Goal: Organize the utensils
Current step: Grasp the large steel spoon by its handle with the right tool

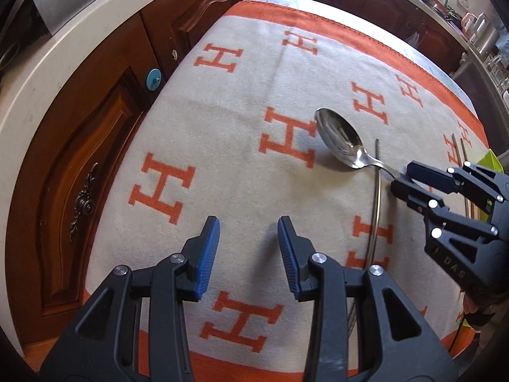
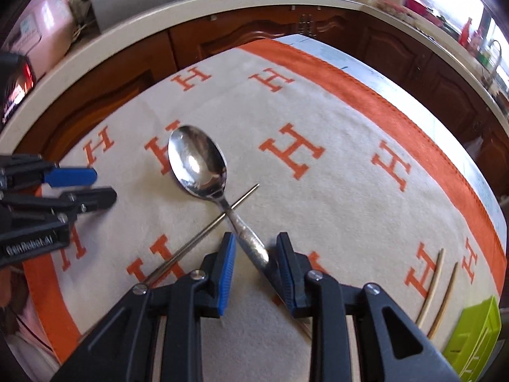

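Note:
A steel spoon [image 2: 198,162] lies on the cream and orange cloth, its handle crossing over a thin metal chopstick [image 2: 197,238]. My right gripper [image 2: 256,248] is open, its jaws on either side of the spoon handle [image 2: 254,248], apart from it. In the left wrist view the spoon [image 1: 340,137] and the metal chopstick [image 1: 377,197] are to the right, with the right gripper [image 1: 404,178] at the spoon handle. My left gripper [image 1: 248,235] is open and empty, hovering over the cloth left of the spoon; it also shows in the right wrist view [image 2: 95,187].
Two wooden chopsticks [image 2: 440,289] lie at the right beside a lime green tray [image 2: 474,331]. The cloth [image 2: 334,102] covers a table. Brown wooden cabinets [image 1: 82,165] and a pale countertop [image 2: 222,3] surround it.

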Demonstrator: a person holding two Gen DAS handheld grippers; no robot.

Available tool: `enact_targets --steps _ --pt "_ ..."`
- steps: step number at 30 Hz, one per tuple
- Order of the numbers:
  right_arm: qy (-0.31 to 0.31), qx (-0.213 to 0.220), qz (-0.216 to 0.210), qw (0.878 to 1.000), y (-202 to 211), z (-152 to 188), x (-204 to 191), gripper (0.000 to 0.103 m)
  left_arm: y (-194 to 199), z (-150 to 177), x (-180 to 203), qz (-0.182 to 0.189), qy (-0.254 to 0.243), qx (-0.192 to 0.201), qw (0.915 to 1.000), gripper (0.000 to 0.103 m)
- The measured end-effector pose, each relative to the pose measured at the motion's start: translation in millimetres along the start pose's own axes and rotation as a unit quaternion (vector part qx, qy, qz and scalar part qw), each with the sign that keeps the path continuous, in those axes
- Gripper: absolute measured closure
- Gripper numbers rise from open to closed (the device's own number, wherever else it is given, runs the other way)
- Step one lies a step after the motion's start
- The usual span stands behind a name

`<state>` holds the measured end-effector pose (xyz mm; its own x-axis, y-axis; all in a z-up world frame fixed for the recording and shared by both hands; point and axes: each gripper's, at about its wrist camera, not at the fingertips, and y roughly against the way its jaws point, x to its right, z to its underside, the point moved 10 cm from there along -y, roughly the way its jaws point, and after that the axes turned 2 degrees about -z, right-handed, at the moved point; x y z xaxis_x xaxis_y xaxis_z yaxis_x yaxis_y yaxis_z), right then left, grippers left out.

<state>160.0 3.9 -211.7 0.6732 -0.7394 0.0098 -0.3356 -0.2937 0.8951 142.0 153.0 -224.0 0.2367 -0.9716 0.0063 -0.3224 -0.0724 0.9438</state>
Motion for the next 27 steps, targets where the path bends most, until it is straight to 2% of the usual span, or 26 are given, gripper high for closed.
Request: enact_targets --steps 6,9,11,14,17,20,24,27 --pt "0.057 0.038 0.016 0.998 2 0 -5 0.075 -3 -2 -5 0.004 0.012 -0.001 0.9999 0.068" --pt "0.051 0.041 0.004 0.998 1 -3 -2 0.078 -4 -2 -3 0.001 0.012 0.001 0.9999 0.068" --pt "0.02 0.035 -0.014 0.999 -1 -7 2 0.085 -3 -2 -4 0.001 0.012 0.001 0.9999 0.068" --pt "-0.047 0.024 -0.04 0.998 -4 -11 13 0.087 -3 -2 -4 0.002 0.012 0.001 0.9999 0.068" --pt "-0.138 0.004 -0.08 0.987 -5 -11 27 0.093 -3 -2 -2 0.005 0.011 -0.001 0.9999 0.068" --pt "-0.213 -0.019 -0.116 0.97 -4 -2 36 0.094 -2 -1 0 0.01 0.011 -0.002 0.9999 0.068" --pt "-0.262 -0.031 -0.135 0.955 4 20 39 0.094 0 0 5 0.018 0.006 -0.003 0.9998 0.068" --pt "-0.274 -0.027 -0.117 0.954 12 34 42 0.094 1 3 12 0.023 -0.001 -0.004 0.9997 0.068"
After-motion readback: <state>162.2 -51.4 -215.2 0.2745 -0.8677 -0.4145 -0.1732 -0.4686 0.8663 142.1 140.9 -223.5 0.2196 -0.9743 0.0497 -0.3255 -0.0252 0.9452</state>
